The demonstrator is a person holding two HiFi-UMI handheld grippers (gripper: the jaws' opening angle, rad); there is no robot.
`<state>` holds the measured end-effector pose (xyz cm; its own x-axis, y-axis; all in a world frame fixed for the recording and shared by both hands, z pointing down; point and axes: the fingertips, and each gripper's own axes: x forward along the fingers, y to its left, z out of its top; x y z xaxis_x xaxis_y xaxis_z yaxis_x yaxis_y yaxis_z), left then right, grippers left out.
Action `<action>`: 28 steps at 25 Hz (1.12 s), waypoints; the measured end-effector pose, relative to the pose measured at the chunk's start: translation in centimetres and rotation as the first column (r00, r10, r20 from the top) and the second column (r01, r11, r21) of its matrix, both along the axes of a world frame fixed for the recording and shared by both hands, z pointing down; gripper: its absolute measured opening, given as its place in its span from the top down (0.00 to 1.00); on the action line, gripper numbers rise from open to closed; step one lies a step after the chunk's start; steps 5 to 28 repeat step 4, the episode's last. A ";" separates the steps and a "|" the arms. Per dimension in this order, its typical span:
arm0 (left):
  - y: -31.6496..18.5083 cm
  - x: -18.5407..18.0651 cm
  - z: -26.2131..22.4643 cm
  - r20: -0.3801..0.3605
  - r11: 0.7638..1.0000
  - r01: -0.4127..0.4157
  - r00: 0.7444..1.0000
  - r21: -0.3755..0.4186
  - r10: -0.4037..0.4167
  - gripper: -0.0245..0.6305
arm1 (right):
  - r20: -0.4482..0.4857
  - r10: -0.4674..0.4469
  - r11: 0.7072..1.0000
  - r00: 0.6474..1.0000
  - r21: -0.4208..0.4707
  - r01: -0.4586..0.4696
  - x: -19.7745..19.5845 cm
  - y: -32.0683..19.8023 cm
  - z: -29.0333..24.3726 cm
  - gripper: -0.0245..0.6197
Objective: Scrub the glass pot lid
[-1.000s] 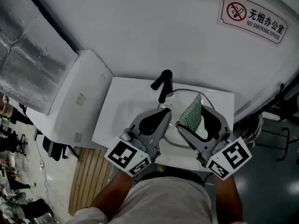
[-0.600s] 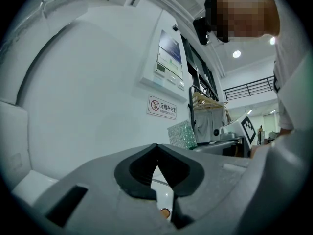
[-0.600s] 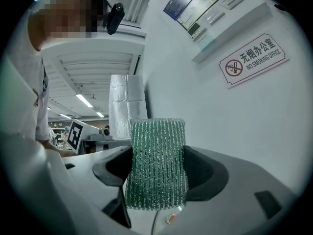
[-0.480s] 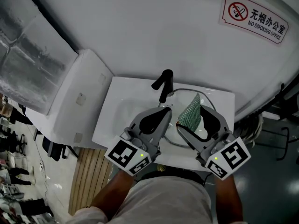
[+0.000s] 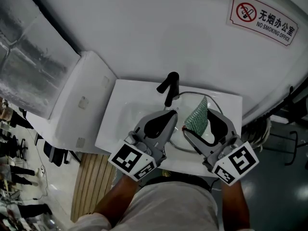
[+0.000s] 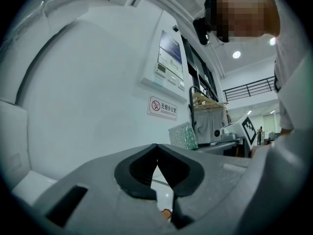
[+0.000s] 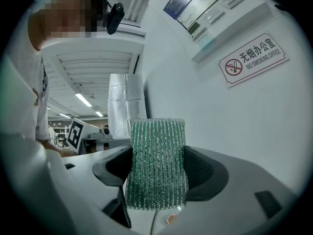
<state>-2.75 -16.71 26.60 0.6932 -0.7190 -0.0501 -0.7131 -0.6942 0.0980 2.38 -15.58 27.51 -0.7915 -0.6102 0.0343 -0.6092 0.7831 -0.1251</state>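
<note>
Lengthwise, green scrub pad (image 7: 156, 151) clamped upright in right tool (image 7: 156, 173), left tool (image 6: 156, 151) closed.

Left claw (image 5: 170, 114) closed tight, right claw (image 5: 199, 124) clamped on green scouring pad (image 5: 196, 113), both side by side.

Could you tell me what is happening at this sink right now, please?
A person stands at a white sink with tongs in each hand. The right tongs are clamped on a green scouring pad, raised above the glass pot lid in the basin by the black faucet. The left tongs are shut beside them, with nothing visible between them. Whether the pad touches the lid cannot be told.
</note>
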 end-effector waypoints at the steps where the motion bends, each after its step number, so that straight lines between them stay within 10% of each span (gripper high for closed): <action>1: 0.0 0.0 0.0 -0.001 1.000 0.001 1.000 0.000 -0.001 0.94 | 0.001 0.001 1.000 1.000 -0.001 -0.001 0.0 0.0 0.0 0.45; 28: -0.1 -0.1 0.0 -0.004 1.000 0.002 1.000 0.000 -0.002 0.94 | 0.003 0.003 1.000 1.000 -0.003 -0.003 0.0 -0.1 0.0 0.45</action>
